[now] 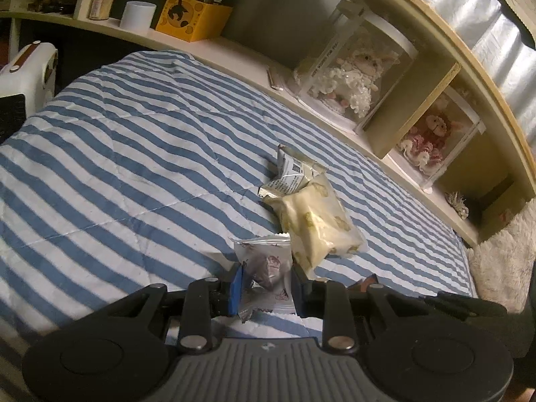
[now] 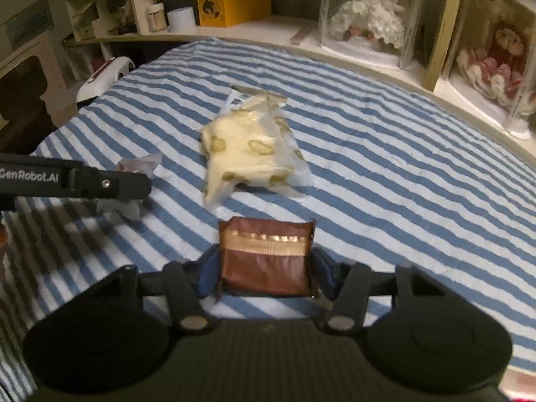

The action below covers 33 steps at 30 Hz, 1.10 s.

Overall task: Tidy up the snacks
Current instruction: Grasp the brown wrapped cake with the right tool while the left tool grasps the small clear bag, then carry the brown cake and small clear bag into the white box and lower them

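Holding 1 packet each, both tools sit low over the striped bed cover [image 2: 385,154]. The left tool [image 1: 266,279] is clamped on a silvery crinkled snack packet [image 1: 268,264]; the right tool [image 2: 266,261] is clamped on a brown packet with a gold band [image 2: 266,254].

What the next move turns on is the pale yellow snack bag [image 2: 249,149], the middle of the small pile. From the right tool it lies at 12 o'clock, near, its long axis running away toward the shelf [image 2: 254,28]. From the left tool it lies at about 1 o'clock [image 1: 318,221], just beside the held packet (possibly touching). A printed wrapper [image 1: 291,172] sits beyond it. The left tool looks the nearer.
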### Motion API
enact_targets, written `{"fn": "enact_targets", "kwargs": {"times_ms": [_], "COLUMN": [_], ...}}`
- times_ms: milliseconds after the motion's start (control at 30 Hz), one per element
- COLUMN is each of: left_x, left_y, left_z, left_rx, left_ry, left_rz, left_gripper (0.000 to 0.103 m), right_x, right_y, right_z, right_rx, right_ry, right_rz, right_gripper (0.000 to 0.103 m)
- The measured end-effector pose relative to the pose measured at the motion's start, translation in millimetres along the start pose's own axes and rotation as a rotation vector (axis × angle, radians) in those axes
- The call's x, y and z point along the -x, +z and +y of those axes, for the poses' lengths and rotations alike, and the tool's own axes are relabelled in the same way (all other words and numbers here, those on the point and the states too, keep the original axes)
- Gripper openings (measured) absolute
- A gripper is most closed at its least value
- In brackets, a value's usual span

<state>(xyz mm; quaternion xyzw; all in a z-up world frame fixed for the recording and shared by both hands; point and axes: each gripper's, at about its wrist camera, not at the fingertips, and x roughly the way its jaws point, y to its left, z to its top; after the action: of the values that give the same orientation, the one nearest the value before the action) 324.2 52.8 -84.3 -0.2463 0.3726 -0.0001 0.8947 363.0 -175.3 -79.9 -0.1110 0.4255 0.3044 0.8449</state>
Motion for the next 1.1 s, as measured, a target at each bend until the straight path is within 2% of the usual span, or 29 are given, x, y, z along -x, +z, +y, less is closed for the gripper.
{"fn": "enact_targets", "kwargs": {"times_ms": [167,367,733,1100], "left_x": [28.0,69.2,121.5,141.2], "left_y": [1.2,-5.6,-45.4,-96.2], "left_z": [-12.6,-41.3,-87.1,-127.2], "left_rx": [-0.028,-0.108,-0.190,-0.223], "left_ry": [-0.003,-0.020,-0.098,-0.200], "left_rz": [-0.029,-0.062,-0.064,-0.015], "left_gripper": [0.032,0.032,0.032,0.032], "right_x": [47.5,103.4,199.2,236.2], "right_y": [-12.3,-25.6,-79.4,-141.1], "right_z": [4.8,-0.7,-27.2,-45.0], "right_rx": [-0.039,-0.091,-0.154,-0.226], "right_ry": [-0.001,-0.016,-0.071,-0.105], "right_rz": [-0.061,-0.111,-0.164,-0.165], "right_gripper": [0.063,0.063,0.064,0.064]}}
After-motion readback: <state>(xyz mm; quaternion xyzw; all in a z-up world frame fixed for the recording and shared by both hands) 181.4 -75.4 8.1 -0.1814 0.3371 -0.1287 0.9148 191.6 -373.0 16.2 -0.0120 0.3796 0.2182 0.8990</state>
